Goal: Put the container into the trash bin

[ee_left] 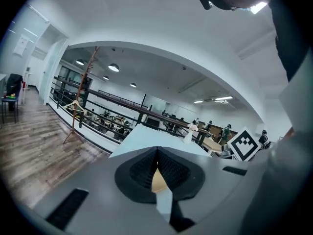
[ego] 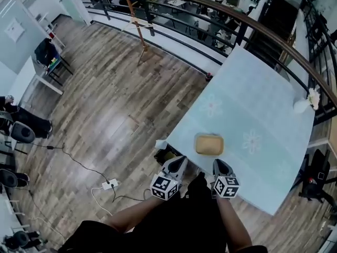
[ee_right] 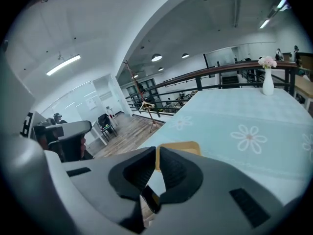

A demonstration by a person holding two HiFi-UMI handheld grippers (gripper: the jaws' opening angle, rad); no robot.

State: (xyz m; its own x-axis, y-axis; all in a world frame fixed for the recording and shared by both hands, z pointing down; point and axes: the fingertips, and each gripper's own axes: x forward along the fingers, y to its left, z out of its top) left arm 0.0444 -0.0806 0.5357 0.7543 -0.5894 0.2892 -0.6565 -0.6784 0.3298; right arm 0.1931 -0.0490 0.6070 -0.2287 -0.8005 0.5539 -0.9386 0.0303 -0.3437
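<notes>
Presently, the tan container [ego: 209, 144] sits on the floral-clothed table [ego: 263, 88], near its front edge. The left gripper [ego: 176, 163] and right gripper [ego: 220, 165] hover just short of the container, clear of it. Each has its jaws pressed together, pinching nothing.

The container [ego: 209, 144] is set on the table [ego: 253, 104], near its 6 o'clock edge. From the container, the vase [ego: 301, 106] is found at 2 o'clock, by the table's far edge. The bin [ego: 167, 156] is placed at 8 o'clock, on the floor [ego: 105, 104] just beside the table's corner. The left gripper [ego: 179, 163] is held at 7 o'clock and the right gripper [ego: 221, 165] at 5 o'clock, both apart from the container. The railing [ego: 210, 7] is seen behind the table, at 12 o'clock. A power strip [ego: 109, 184] is laid on the floor beyond the bin, at 8 o'clock.
</notes>
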